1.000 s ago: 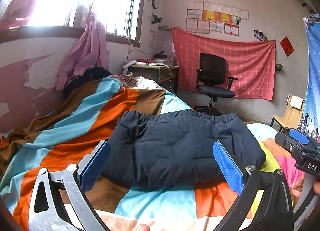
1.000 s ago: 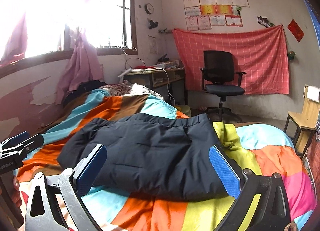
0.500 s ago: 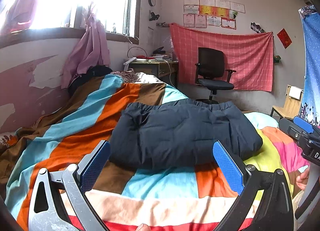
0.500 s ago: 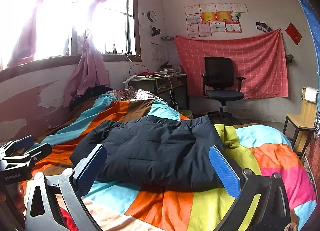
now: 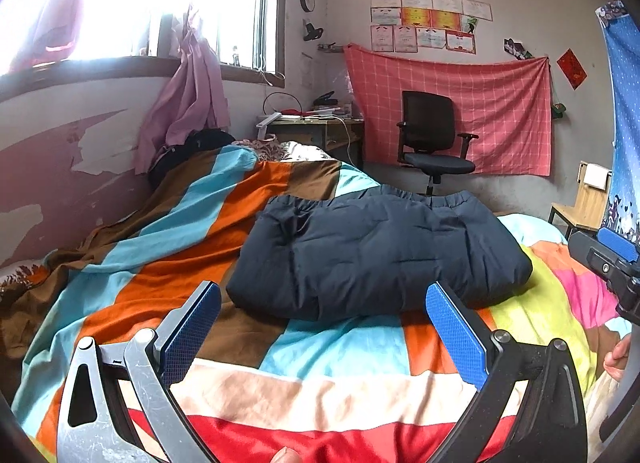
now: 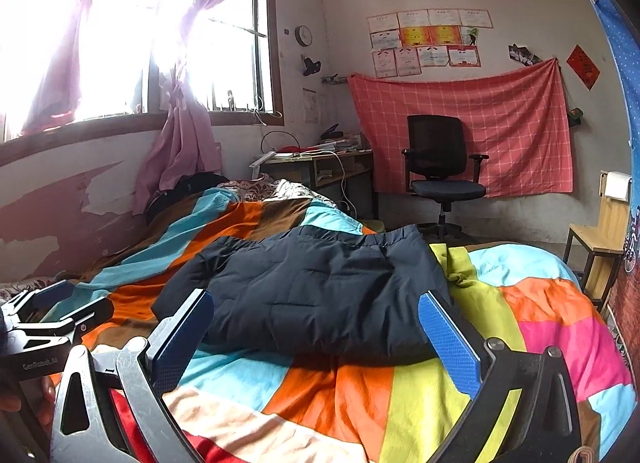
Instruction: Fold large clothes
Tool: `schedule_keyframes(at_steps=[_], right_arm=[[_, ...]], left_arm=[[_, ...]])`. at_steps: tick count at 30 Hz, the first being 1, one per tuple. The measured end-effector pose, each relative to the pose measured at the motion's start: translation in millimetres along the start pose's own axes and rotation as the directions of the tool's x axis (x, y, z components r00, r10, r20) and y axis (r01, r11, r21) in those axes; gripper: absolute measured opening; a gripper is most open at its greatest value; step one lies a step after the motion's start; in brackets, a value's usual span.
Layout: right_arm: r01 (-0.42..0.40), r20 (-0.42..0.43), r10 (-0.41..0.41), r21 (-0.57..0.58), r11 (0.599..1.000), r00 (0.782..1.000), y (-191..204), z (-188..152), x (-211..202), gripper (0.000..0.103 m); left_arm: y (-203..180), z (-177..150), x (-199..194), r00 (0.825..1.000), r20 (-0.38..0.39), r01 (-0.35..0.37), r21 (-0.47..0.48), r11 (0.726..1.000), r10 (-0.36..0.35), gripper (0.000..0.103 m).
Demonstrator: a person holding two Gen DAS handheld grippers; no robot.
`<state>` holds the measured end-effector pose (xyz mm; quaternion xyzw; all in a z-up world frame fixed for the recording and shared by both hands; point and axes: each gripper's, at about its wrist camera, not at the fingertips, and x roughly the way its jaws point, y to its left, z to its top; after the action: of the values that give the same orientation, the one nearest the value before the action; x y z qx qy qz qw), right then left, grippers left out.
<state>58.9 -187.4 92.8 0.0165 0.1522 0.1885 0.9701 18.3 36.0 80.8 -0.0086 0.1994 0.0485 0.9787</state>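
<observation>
A dark navy padded garment (image 5: 376, 251) lies folded into a thick rectangle on the striped bedspread (image 5: 344, 359), its elastic hem toward the far side. The same garment (image 6: 312, 295) fills the middle of the right wrist view. My left gripper (image 5: 324, 319) is open, held back from the garment's near edge with nothing between its blue pads. My right gripper (image 6: 316, 331) is open too, just short of the garment and empty. Each gripper shows at the edge of the other's view: the right gripper (image 5: 608, 259) and the left gripper (image 6: 52, 315).
The bed runs along a peeling wall under a bright window with pink curtains (image 5: 188, 103). A cluttered desk (image 5: 316, 127) and a black office chair (image 5: 432, 143) stand beyond the bed. A wooden chair (image 6: 600, 239) stands at the right, by a blue hanging cloth.
Both grippers have drawn back and risen away from the folded garment, so more of the bedspread shows in front of it. The garment has stayed in place.
</observation>
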Motion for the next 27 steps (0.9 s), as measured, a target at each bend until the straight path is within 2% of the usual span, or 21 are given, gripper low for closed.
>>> schedule_keyframes(at_steps=[8, 19, 27], right_arm=[[-0.015, -0.028, 0.015, 0.001, 1.0, 0.999, 9.5, -22.4, -4.0, 0.103], [-0.011, -0.077, 0.01, -0.009, 1.0, 0.997, 13.2, -50.2, 2.7, 0.103], [0.03, -0.139, -0.03, -0.002, 1.0, 0.99, 5.9, -66.5, 13.7, 0.103]], left_arm=[[-4.0, -22.4, 3.2, 0.999, -0.04, 0.016, 0.015, 1.0, -0.015, 0.101], [-2.3, -37.9, 10.6, 0.997, -0.075, 0.002, 0.03, 1.0, 0.001, 0.101], [2.3, -45.2, 14.7, 0.995, -0.093, -0.025, 0.028, 0.999, 0.028, 0.101]])
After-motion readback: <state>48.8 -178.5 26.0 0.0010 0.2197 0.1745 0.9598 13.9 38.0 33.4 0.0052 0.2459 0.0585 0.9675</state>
